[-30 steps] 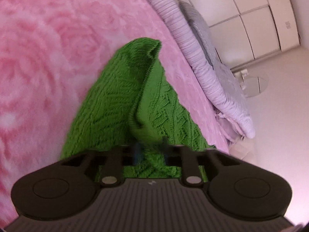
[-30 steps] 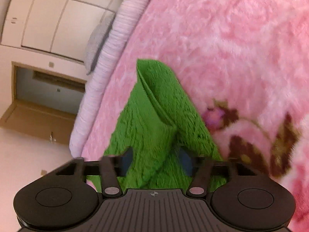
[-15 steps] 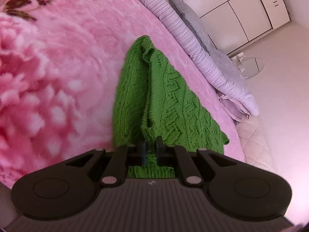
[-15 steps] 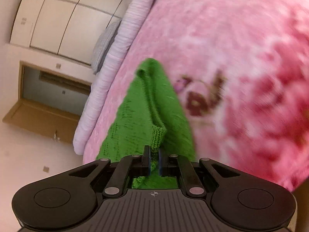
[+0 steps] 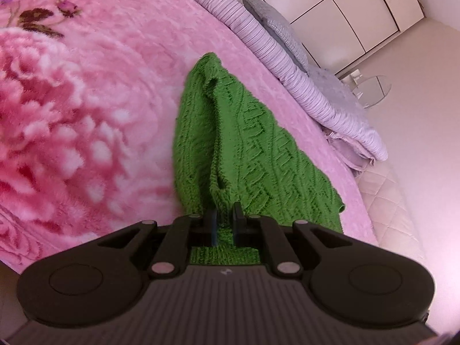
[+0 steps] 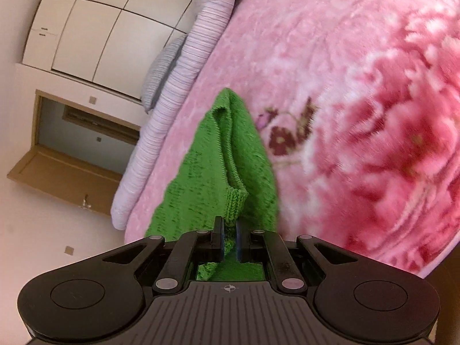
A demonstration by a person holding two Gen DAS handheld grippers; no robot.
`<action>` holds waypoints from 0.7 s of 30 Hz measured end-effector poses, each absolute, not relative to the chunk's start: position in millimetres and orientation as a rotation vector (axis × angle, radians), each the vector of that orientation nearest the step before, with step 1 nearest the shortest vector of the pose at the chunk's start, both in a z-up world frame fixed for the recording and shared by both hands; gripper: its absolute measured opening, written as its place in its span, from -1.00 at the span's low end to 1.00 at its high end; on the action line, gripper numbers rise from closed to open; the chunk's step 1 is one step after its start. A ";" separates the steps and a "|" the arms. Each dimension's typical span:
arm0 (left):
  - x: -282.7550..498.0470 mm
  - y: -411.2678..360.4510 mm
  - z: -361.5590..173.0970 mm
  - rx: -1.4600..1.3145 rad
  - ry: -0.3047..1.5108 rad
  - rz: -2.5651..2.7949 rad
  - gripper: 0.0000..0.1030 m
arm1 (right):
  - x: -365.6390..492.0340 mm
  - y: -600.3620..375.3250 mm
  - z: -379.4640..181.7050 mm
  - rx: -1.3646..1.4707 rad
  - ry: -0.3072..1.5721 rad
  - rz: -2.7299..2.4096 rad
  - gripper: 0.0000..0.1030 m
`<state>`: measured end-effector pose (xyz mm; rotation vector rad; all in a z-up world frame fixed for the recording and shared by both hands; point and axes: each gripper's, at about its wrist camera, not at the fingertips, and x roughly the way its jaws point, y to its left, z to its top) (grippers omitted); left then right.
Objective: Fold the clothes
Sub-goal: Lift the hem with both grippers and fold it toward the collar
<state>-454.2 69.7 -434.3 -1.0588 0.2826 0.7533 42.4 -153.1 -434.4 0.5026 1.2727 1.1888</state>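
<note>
A green cable-knit garment point(image 5: 244, 143) lies stretched over a pink flowered blanket point(image 5: 86, 100) on a bed. My left gripper point(image 5: 224, 215) is shut on the garment's near ribbed edge, and the knit rises into a ridge running away from the fingers. In the right wrist view the same green garment point(image 6: 207, 178) runs away in a narrow fold. My right gripper point(image 6: 229, 230) is shut on a ribbed corner of it. The cloth between the two grips is lifted off the blanket point(image 6: 359, 100).
A lilac striped duvet roll point(image 5: 287, 57) and grey pillow point(image 5: 281, 31) lie along the bed's far side. White wardrobe doors point(image 5: 359, 8) stand behind it. A glass side table point(image 5: 371, 89) is on the floor. The right wrist view shows a wooden door frame point(image 6: 72, 143).
Both grippers have closed on the garment's edge and pulled it across the blanket. The loose wide fold has drawn out into a long narrow ridge.
</note>
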 end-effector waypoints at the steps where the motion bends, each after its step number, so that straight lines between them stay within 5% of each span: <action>1: -453.1 70.5 -436.5 -1.065 0.292 0.757 -0.85 | 42.2 -150.3 -434.7 0.480 1.271 1.178 -0.88; 7: -448.9 71.2 -421.7 -1.016 0.395 0.770 -0.77 | 29.7 -141.8 -419.9 0.230 1.181 1.172 -0.73; 14: -430.0 54.4 -368.7 -0.769 0.469 0.812 -0.72 | -13.6 -129.8 -361.4 -0.169 0.761 1.221 -0.56; 21: -374.6 41.8 -390.2 -0.604 0.563 0.761 -0.67 | -49.6 -85.6 -393.0 -0.278 0.697 1.323 -0.55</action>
